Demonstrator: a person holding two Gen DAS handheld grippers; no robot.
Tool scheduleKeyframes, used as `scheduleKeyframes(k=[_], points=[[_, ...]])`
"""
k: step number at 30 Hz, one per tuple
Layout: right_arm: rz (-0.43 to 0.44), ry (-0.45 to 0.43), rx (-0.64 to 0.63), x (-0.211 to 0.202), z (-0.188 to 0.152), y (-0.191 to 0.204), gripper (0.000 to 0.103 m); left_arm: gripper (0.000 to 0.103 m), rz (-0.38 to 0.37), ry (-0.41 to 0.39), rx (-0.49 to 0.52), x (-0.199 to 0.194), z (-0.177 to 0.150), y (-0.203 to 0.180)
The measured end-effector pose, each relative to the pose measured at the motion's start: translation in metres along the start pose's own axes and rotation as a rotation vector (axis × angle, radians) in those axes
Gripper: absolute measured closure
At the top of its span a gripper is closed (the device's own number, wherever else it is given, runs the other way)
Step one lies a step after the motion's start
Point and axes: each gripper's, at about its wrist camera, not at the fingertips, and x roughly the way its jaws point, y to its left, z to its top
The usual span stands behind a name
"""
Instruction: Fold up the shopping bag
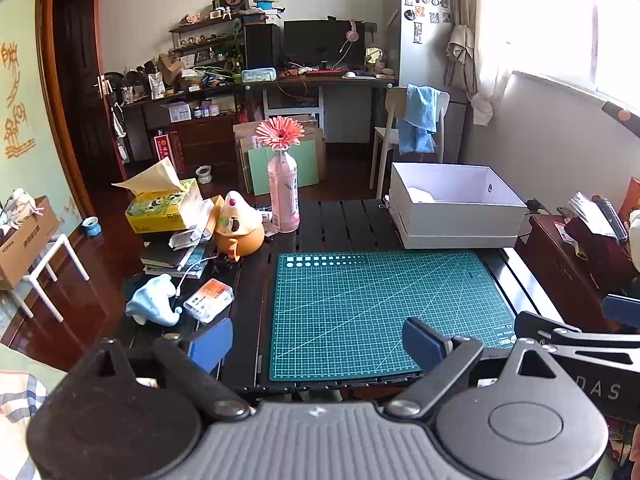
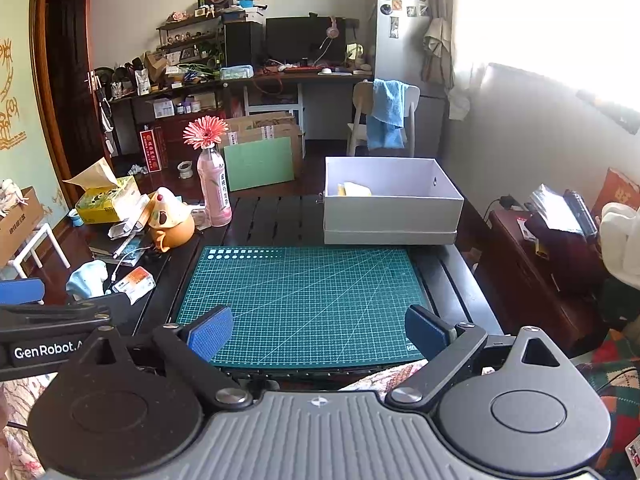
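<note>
Sunlit clutter rings the bare green mat [image 2: 304, 300], both tongs, left [image 1: 318, 346] and right [image 2: 319, 334], gaping empty; probably fetch the pale bundle, maybe the bag [image 2: 356, 189], from the white box [image 2: 392, 210] and spread it flat.

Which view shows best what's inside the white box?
The right wrist view: it looks into the white box and shows yellow and white contents at its left end. The left wrist view shows only a pale lump there.

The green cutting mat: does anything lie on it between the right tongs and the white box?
No. In the right wrist view the green cutting mat is bare from the open right tongs up to the white box.
</note>
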Motion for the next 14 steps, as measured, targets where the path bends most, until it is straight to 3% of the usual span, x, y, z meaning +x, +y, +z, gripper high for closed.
scheduleKeyframes(k=[14], points=[[-0.005, 0.01, 0.002, 0.0043, -0.0017, 0.0029, 0.009, 0.011, -0.001, 0.019, -0.003, 0.0041, -0.0016, 0.0008]])
